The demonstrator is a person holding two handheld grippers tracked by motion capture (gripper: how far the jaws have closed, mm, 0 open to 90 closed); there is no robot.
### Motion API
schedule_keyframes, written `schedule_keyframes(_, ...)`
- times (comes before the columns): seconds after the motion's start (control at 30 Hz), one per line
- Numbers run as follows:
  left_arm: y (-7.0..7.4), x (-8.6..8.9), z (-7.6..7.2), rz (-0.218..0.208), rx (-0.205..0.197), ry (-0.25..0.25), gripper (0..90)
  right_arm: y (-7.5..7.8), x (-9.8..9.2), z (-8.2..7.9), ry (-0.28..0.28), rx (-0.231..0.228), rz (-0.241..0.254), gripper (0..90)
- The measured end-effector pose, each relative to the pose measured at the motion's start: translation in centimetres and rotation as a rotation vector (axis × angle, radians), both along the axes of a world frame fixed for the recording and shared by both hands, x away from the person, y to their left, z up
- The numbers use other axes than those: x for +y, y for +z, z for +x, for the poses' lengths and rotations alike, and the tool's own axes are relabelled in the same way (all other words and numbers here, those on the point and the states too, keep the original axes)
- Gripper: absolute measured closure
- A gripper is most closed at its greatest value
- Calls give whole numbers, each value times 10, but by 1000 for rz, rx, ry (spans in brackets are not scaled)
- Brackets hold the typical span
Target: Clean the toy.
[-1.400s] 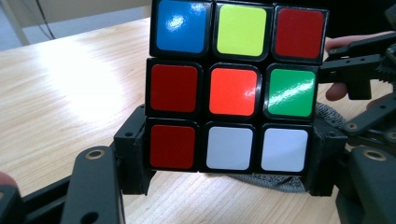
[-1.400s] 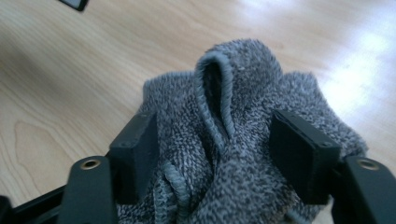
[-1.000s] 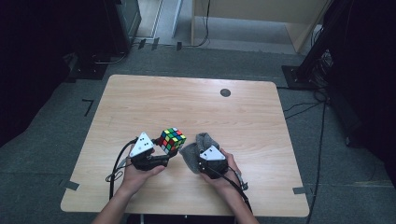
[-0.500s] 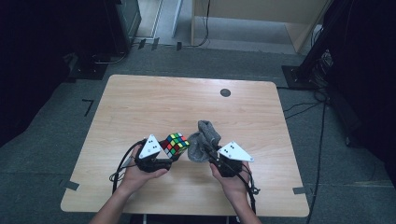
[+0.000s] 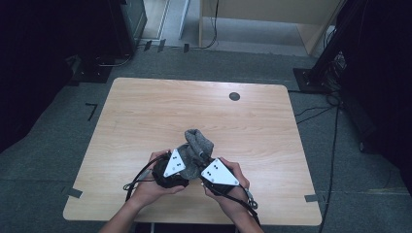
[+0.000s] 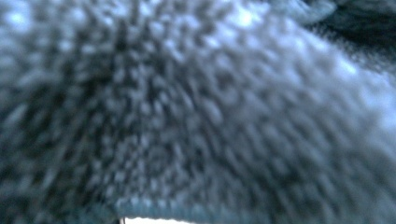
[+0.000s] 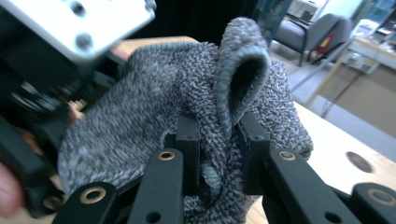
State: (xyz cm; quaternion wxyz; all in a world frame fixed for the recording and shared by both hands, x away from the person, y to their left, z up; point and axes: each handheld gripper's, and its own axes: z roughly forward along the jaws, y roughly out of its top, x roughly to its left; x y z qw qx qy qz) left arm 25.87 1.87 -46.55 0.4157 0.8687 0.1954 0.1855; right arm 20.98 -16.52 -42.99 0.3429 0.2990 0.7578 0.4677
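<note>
Near the bench's (image 5: 145, 111) front edge, the right tool (image 7: 217, 140) pinches the grey sock's (image 7: 196, 88) cuff, lifting it over the left tool (image 5: 171, 171), which is clenched under the fabric. Next, probably: pull the cuff farther over.

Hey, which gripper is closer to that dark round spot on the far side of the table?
Right. The right gripper sits almost straight below the dark round spot, pinching the grey sock; the left gripper is further left.

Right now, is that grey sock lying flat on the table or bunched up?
Bunched up: the grey sock is lifted off the table, its cuff pinched between the right gripper jaws.
</note>
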Motion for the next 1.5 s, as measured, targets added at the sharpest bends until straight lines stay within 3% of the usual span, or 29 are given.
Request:
schedule_keyframes(0.07,0,1,0,-4,7,-5,340,-2,-5,4,-29,20,-3,761)
schedule_keyframes(0.13,4,4,0,-65,22,-18,340,-7,-8,9,-90,41,-58,762)
schedule_keyframes(0.17,6,5,0,-73,18,-10,340,-10,-11,10,-107,43,-60,761)
schedule_keyframes(0.23,8,5,1,-55,21,-13,340,-7,-18,8,-104,54,25,758)
schedule_keyframes(0.33,5,1,0,-14,2,-4,340,5,-13,-2,-33,-20,48,755)
schedule_keyframes(0.37,4,0,-1,-3,-2,-1,340,8,-7,-6,0,-38,28,753)
schedule_keyframes(0.43,5,-3,-4,9,-12,4,340,8,9,-12,51,-52,-57,744)
schedule_keyframes(0.5,5,-4,-5,31,-19,20,341,2,23,-16,41,-113,-178,741)
schedule_keyframes(0.53,5,-3,-5,35,-14,18,341,0,25,-16,33,-125,-208,741)
schedule_keyframes(0.73,4,0,-3,12,5,22,341,1,5,-3,-68,-89,-184,745)
schedule_keyframes(0.8,4,0,-2,11,12,21,341,3,0,-4,-46,-87,-141,742)
schedule_keyframes(0.87,3,0,-1,13,15,25,341,5,3,-10,13,-108,-116,738)
schedule_keyframes(0.93,3,0,-2,10,15,20,341,3,14,-15,70,-132,-173,733)
schedule_keyframes(1.0,4,1,-2,17,4,27,341,-3,22,-17,61,-169,-258,735)
schedule_keyframes(1.03,4,2,-2,20,3,22,341,-3,20,-15,45,-163,-256,738)
schedule_keyframes(1.1,5,5,-2,5,-5,17,341,1,9,-7,7,-108,-178,741)
schedule_keyframes(1.2,9,13,-3,-96,-18,-37,341,11,-17,1,-93,-66,-29,741)
schedule_keyframes(1.23,10,15,-3,-123,-33,-57,341,13,-24,2,-98,-48,47,740)
schedule_keyframes(1.27,10,16,-5,-150,-45,-75,341,14,-28,2,-64,-36,109,740)
schedule_keyframes(1.3,11,17,-6,-180,-54,-95,341,14,-29,2,-17,-18,137,739)
schedule_keyframes(1.33,13,19,-8,-213,-64,-115,341,14,-26,2,23,-11,128,739)
schedule_keyframes(1.37,14,19,-9,-217,-80,-117,341,12,-23,2,28,-11,112,741)
schedule_keyframes(1.4,14,20,-10,-219,-93,-115,341,10,-23,2,21,-26,121,742)
schedule_keyframes(1.43,14,22,-10,-225,-102,-117,341,9,-25,3,22,-10,140,743)
schedule_keyframes(1.47,15,24,-10,-238,-109,-117,341,7,-27,5,15,9,137,743)
schedule_keyframes(1.5,15,27,-10,-260,-107,-120,341,5,-29,9,-10,19,104,743)
